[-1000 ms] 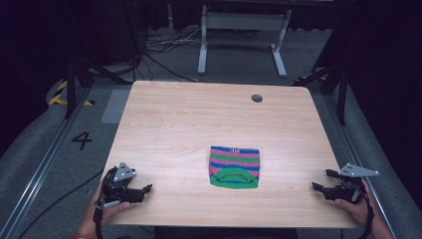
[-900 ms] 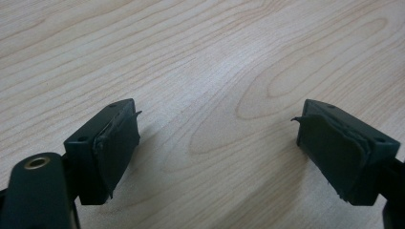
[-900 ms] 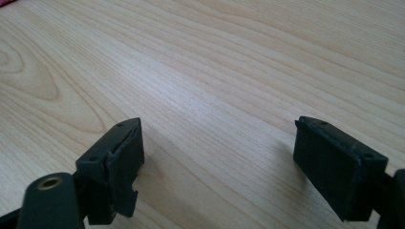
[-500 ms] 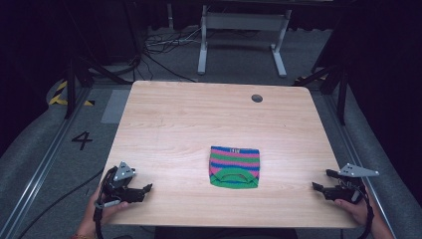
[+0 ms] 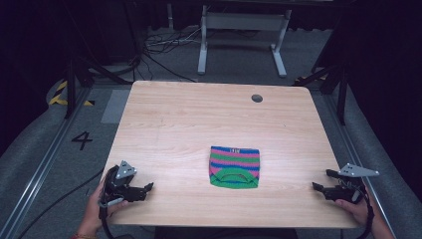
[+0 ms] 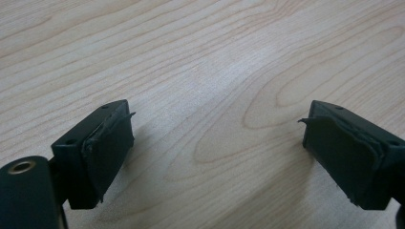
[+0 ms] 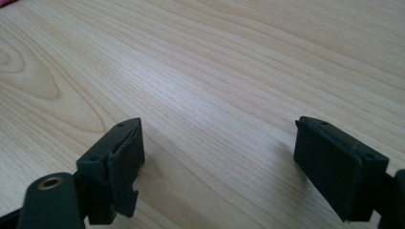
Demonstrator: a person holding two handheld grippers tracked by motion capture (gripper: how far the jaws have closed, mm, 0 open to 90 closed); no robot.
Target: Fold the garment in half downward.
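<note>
Nothing's budged since a second ago; left gripper (image 5: 147,188) and right gripper (image 5: 315,187) both sit released at the near corners of the surface (image 5: 199,119); striped cloth (image 5: 234,167) lies flat between them, well apart from either's fingers (image 6: 102,152).

A small knitted cloth (image 5: 234,167) (pink, green and blue stripes) lay flat on the desk (image 5: 189,119), folded square, near its front edge, right of centre.
</note>
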